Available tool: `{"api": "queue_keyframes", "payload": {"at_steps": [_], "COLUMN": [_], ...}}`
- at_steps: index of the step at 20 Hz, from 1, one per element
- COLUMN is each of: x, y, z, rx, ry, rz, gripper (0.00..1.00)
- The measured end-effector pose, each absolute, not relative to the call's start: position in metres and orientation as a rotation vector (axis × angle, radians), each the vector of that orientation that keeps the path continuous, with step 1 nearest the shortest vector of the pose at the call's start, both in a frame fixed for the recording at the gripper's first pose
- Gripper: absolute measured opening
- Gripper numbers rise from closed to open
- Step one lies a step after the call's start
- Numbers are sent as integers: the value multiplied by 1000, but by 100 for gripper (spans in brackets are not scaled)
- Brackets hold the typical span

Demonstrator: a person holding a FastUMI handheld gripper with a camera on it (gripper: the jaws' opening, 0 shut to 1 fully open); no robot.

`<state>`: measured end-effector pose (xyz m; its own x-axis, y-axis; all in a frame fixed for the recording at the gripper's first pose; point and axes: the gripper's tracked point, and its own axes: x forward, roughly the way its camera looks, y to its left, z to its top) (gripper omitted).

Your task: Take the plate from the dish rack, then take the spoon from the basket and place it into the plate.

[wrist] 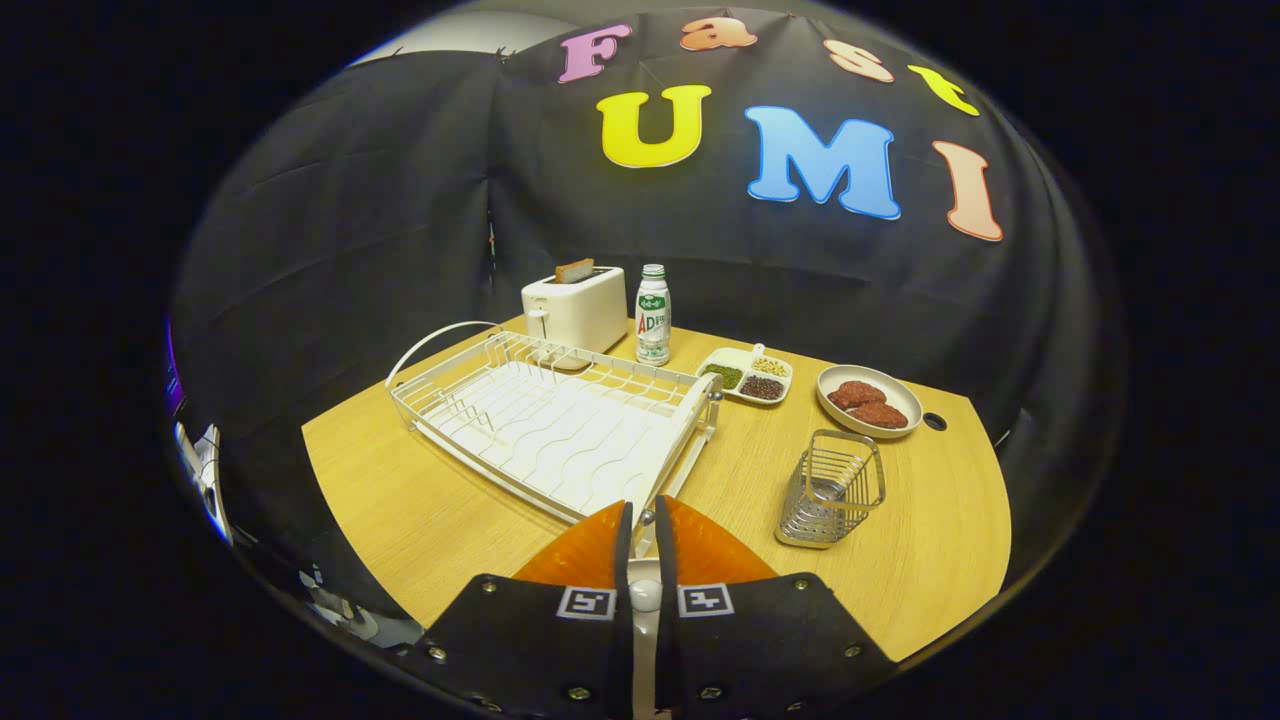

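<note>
Your claw (644, 520) is closed on a thin white edge, seemingly the plate (690, 425) at the dish rack (545, 425), so lifting it out remains, then the spoon from the basket (832, 488) at two o'clock, its contents unclear.

My table (420, 500) is matt, wood-grained. The dish rack (555, 425) looks like white coated wire over smooth plastic. The basket (832, 488) is shiny metal wire.

A staged kitchen booth: a wooden desk (420, 510) with dish rack (550, 425), toaster (575, 308) at twelve o'clock, black cloth wall behind.
</note>
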<state>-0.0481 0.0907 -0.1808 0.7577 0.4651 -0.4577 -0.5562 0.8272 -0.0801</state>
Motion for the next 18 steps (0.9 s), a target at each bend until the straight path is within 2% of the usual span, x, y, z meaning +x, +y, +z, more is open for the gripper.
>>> {"api": "queue_keyframes", "payload": {"at_steps": [4,8,10,12,13,14,18], "x": [-50,-49,-50,-45,-45,-43,-40], "y": [86,73,68,48,37,26,-34], "z": [-190,-194,-189,-178,-166,-154,-91], "rx": [-214,-171,-150,-166,-166,-165,-172], "ry": [432,446,441,409,380,352,215], "rz": [578,547,541,485,459,429,284], "gripper": [8,13,18,30,44,47,47]}}
